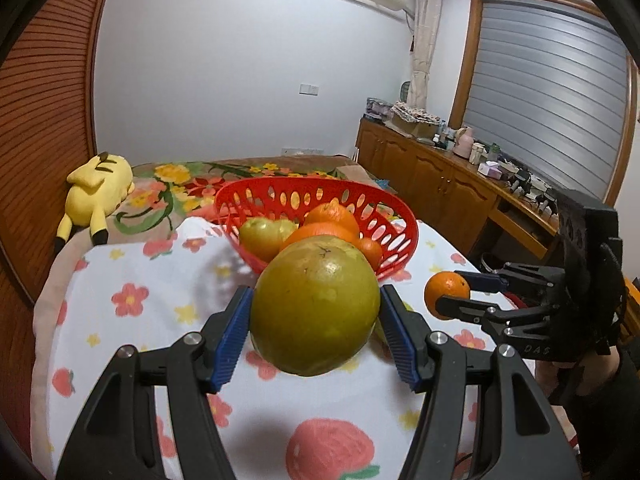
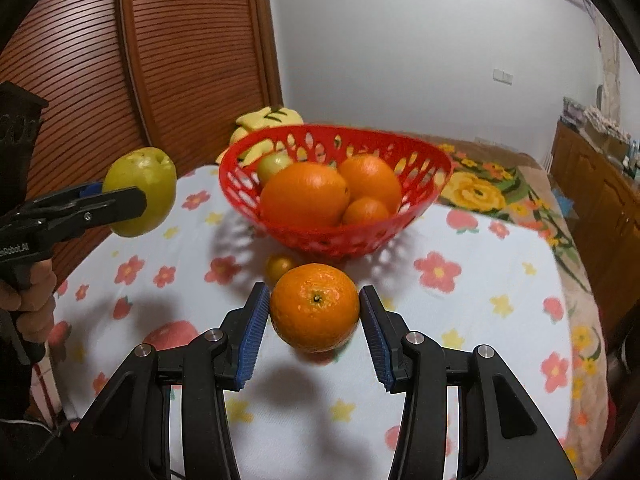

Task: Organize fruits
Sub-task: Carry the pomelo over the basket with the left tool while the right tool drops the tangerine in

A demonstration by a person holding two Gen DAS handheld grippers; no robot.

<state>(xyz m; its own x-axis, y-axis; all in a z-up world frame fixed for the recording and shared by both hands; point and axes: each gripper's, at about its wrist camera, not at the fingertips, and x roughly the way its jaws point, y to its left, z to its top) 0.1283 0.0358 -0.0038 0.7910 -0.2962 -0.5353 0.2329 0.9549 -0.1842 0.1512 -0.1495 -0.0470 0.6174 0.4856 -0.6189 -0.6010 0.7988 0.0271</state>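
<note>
My left gripper (image 1: 316, 312) is shut on a yellow-green apple (image 1: 316, 306) and holds it above the cloth, short of the red basket (image 1: 256, 196). It also shows in the right wrist view (image 2: 140, 192), at the left. My right gripper (image 2: 314, 312) is shut on an orange (image 2: 315, 307), also lifted above the cloth; in the left wrist view this orange (image 1: 446, 294) is at the right. The basket (image 2: 424, 196) holds three oranges (image 2: 304, 194) and a green fruit (image 2: 274, 166). A small yellow-orange fruit (image 2: 279, 267) lies on the cloth in front of the basket.
The table has a white flowered cloth (image 2: 460, 320). A yellow plush toy (image 1: 98, 192) lies at the back left by a wooden slatted wall (image 2: 180, 60). A wooden sideboard (image 1: 436, 184) with clutter runs along the right.
</note>
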